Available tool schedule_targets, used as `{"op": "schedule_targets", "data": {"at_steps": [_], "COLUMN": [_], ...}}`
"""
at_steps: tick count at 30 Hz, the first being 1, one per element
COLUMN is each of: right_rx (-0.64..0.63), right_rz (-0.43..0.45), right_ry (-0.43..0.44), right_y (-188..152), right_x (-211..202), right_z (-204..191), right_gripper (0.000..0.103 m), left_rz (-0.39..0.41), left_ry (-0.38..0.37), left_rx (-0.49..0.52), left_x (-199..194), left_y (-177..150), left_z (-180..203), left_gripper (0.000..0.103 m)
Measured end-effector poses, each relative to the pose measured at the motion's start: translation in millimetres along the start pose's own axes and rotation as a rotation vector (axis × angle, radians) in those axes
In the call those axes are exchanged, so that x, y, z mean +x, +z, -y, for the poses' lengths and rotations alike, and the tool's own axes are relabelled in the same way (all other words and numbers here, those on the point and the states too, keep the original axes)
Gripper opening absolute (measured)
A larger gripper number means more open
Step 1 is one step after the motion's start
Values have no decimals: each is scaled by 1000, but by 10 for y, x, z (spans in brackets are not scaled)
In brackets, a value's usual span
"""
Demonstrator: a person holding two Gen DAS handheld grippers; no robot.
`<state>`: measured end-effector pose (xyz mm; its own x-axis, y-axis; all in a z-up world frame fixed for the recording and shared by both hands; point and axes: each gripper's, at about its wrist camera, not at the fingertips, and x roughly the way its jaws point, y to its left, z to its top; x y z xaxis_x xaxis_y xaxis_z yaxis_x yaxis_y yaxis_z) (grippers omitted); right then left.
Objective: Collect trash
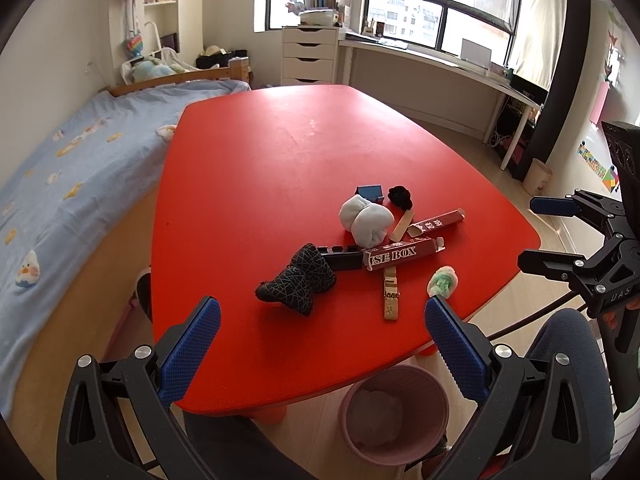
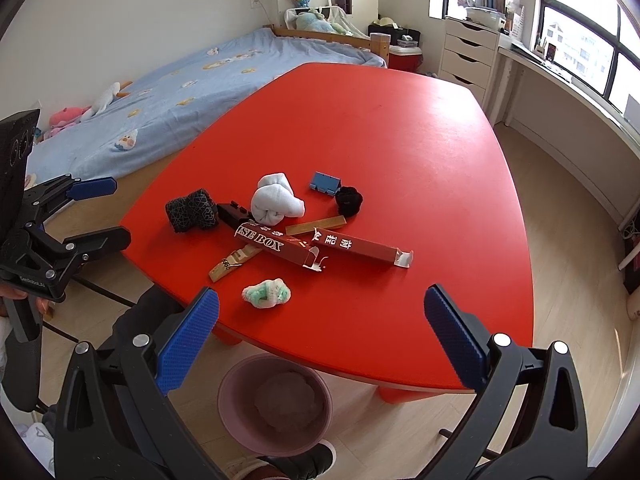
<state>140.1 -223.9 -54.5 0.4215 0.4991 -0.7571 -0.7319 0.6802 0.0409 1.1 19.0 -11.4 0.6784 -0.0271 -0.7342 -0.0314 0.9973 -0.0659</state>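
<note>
On the red table (image 1: 260, 152) (image 2: 380, 128) lies a pile: two dark red cartons (image 1: 400, 255) (image 2: 360, 247), a white sock roll (image 1: 366, 220) (image 2: 274, 200), a black patterned sock roll (image 1: 300, 280) (image 2: 190, 210), a green-white crumpled wad (image 1: 442, 280) (image 2: 266, 293), a wooden clip (image 1: 390, 292) (image 2: 232, 264), a blue stand (image 1: 370, 192) (image 2: 325, 182) and a black scrunchie (image 1: 400, 196) (image 2: 349, 200). A pink bin (image 1: 394, 410) (image 2: 276, 400) stands on the floor below the near edge. My left gripper (image 1: 322, 318) and right gripper (image 2: 320, 308) are open and empty, above the near edge.
A blue bed (image 1: 60, 168) (image 2: 180, 88) flanks the table's left side. A white drawer unit (image 1: 308, 54) (image 2: 468, 54) and a desk (image 1: 440, 64) stand under the window. A small white bin (image 1: 537, 176) sits by the desk. The person's knee (image 1: 568, 352) is near the table's edge.
</note>
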Motion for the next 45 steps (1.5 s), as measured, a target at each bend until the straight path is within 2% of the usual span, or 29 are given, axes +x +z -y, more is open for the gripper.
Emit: {"op": "schedule_targets", "data": {"at_steps": [10, 22, 27, 28, 30, 31, 32, 33, 36, 37, 38, 39, 41, 45], "right_rx": [-78, -163, -171, -174, -180, -184, -187, -188, -185, -185, -186, -188, -188, -179], "right_rz": [-73, -191, -214, -215, -218, -226, -231, -233, -234, -235, -237, -238, -236, -223], "right_ry": [46, 59, 63, 65, 73, 72, 67, 69, 76, 76, 76, 73, 72, 77], "right_y": [70, 67, 38, 48, 42, 40, 30, 22, 10, 5, 3, -2, -5, -6], "right_x": [214, 615, 722, 752, 770, 790, 813, 821, 827, 829, 831, 831, 827, 808], "right_z": [-125, -327, -360, -364, -377, -385, -396, -397, -396, -395, -392, -392, -390, -373], "right_gripper": [100, 100, 100, 100, 90, 81, 77, 76, 65, 59, 51, 48, 37, 35], "left_rz": [-61, -219, -229, -229, -229, -230, -233, -238, -241, -242, -241, -240, -238, -230], "left_ry": [13, -16, -23, -24, -27, -29, -30, -30, -29, -28, -27, -28, -25, -17], "left_rx": [36, 56, 56, 57, 64, 68, 72, 75, 80, 83, 85, 87, 92, 85], "left_x": [268, 729, 797, 805, 813, 825, 830, 845, 867, 869, 866, 865, 860, 854], "left_y": [123, 156, 160, 166, 163, 165, 160, 164, 170, 168, 167, 168, 164, 169], "left_z": [-119, -258, -267, -260, -239, -226, -216, -208, -192, -185, -176, -172, -164, -185], "left_gripper": [98, 98, 98, 97, 97, 92, 83, 78, 63, 56, 53, 51, 41, 34]}}
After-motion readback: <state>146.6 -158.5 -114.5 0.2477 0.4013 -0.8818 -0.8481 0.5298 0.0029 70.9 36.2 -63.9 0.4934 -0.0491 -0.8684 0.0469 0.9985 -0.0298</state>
